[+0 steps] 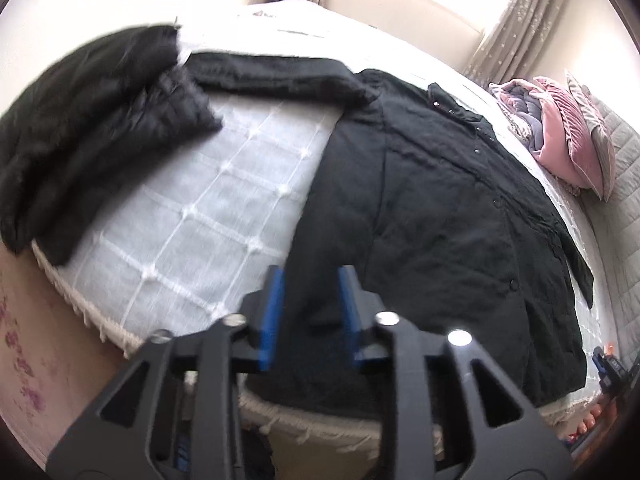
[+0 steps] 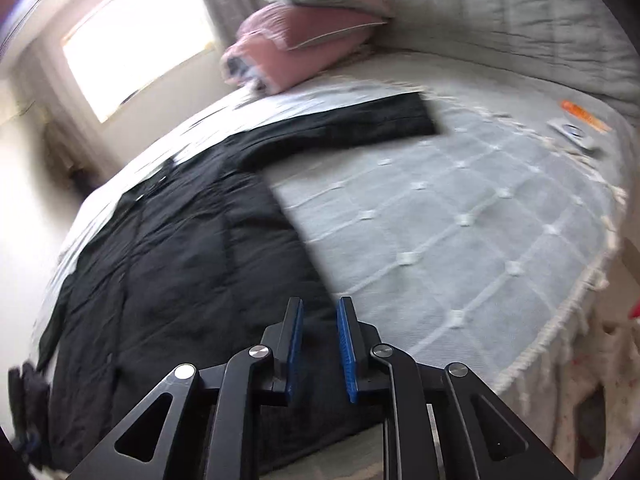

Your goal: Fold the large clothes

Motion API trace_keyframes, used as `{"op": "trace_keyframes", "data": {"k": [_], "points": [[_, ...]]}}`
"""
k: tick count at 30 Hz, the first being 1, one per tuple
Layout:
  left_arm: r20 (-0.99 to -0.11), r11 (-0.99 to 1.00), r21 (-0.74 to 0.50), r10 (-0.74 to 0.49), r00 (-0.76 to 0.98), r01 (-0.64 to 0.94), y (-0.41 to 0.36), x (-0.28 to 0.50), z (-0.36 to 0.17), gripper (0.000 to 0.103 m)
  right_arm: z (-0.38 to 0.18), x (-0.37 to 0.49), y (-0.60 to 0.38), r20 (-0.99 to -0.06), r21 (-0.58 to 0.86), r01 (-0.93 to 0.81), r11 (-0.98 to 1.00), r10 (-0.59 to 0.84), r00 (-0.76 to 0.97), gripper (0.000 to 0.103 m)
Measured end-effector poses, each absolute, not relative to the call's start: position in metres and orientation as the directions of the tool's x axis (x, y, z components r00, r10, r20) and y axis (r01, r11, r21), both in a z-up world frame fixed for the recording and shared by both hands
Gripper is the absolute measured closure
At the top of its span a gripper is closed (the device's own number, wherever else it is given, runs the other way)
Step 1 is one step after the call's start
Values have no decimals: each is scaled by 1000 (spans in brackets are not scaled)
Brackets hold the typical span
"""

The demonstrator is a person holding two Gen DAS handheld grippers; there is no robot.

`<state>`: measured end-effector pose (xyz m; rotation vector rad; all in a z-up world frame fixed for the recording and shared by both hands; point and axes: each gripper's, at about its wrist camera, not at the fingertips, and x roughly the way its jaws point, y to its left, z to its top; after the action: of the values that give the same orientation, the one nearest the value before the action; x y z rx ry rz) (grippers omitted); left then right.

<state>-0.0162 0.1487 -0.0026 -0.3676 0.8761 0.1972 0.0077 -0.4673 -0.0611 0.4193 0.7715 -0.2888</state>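
A large black coat lies spread flat on the bed, front up, with a row of snaps down its middle. One sleeve reaches out to the left in the left wrist view. In the right wrist view the coat fills the left half, its other sleeve stretched toward the pillows. My left gripper is open and empty, hovering above the coat's hem near the bed's front edge. My right gripper is open and empty above the coat's lower right edge.
A pile of dark clothes sits at the bed's left end. The white checked bedspread covers the bed. Pink pillows lie by the padded headboard. Small items lie near the far corner. A window is behind.
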Motion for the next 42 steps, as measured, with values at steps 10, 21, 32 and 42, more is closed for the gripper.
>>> {"op": "trace_keyframes", "data": {"k": [10,21,32,42], "points": [[-731,952,-214,-9,682,-217,88,57,42,32,-51,79,-422,-692,318,286,904,15,721,20],[-785,969,-143,14,619,-203,49,176,-14,15,-72,174,-458,-711,364,392,845,-19,703,20],[-816,941,-176,26,577,-290,84,203,-57,15,-108,201,-608,-738,554,631,543,-30,674,20],[-820,951,-175,3,572,-255,75,216,-61,15,-130,222,-694,-729,596,704,385,-109,676,19]]}}
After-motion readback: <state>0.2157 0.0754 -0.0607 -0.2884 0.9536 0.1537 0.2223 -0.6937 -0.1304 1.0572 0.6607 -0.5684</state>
